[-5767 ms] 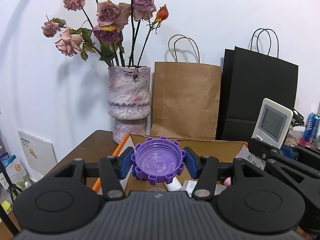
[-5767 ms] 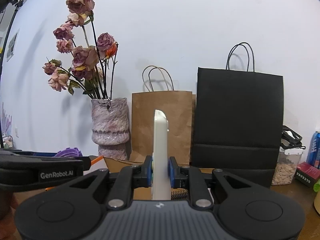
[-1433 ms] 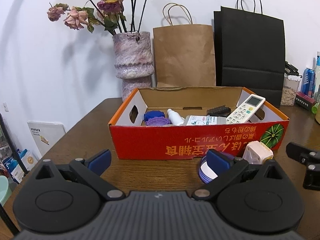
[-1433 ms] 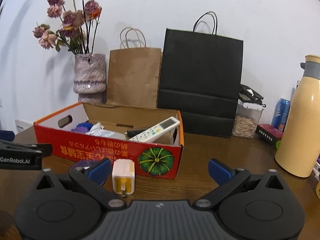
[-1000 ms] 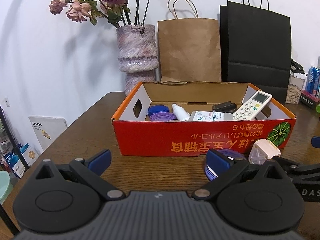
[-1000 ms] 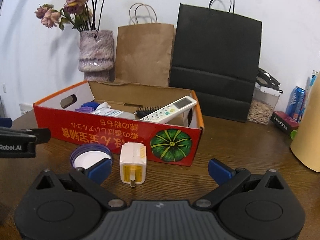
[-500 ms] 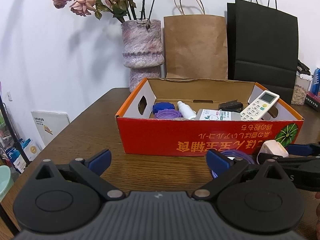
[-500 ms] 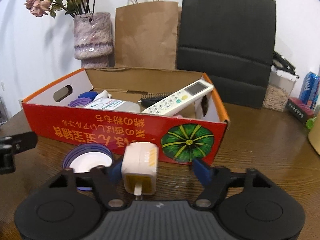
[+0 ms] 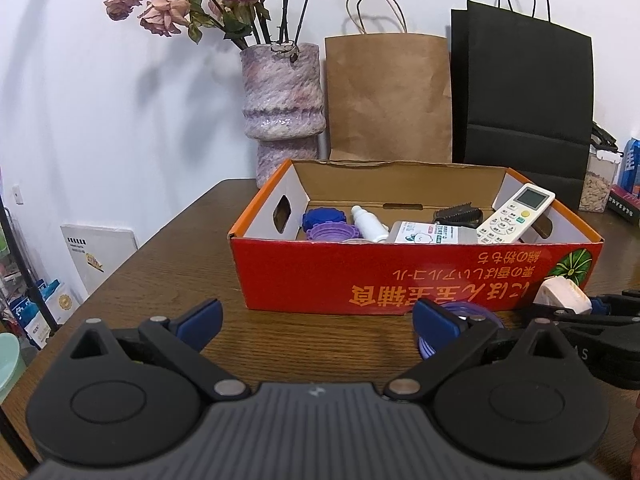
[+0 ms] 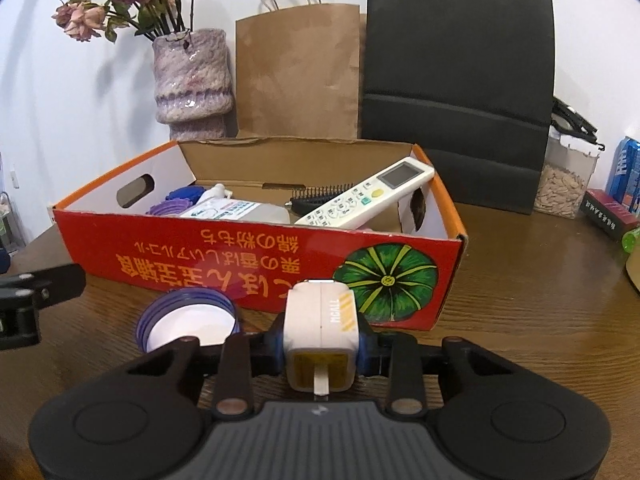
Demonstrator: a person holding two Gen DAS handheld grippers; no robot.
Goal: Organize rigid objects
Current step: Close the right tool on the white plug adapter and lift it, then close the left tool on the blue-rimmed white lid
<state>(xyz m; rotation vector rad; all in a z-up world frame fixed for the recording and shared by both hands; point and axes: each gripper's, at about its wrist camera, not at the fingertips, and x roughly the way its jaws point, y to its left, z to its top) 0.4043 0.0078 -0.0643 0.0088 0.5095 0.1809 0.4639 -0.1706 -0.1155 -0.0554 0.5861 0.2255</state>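
A white plug adapter (image 10: 320,320) with a yellow face sits on the wooden table just before the red cardboard box (image 10: 200,248). My right gripper (image 10: 320,344) has it between its blue pads; the jaws are closing and both pads touch its sides. A blue lid (image 10: 188,320) lies open side up to its left. In the left wrist view my left gripper (image 9: 318,316) stands wide open over bare table, the blue lid (image 9: 468,312) partly behind its right finger. The adapter (image 9: 562,294) shows at the right there. The box (image 9: 400,272) holds a white remote (image 9: 516,216), lids, a bottle and a brush.
Behind the box stand a purple vase (image 9: 282,96) of dried roses, a brown paper bag (image 9: 388,96) and a black bag (image 9: 524,96). A jar of seeds (image 10: 564,184) and a blue can (image 10: 624,168) are at the right. The table edge (image 9: 120,276) runs along the left.
My right gripper moved in on the adapter and its jaws closed from wide open onto its sides. Earlier it held the remote and the left gripper a purple lid; both now lie in the box.
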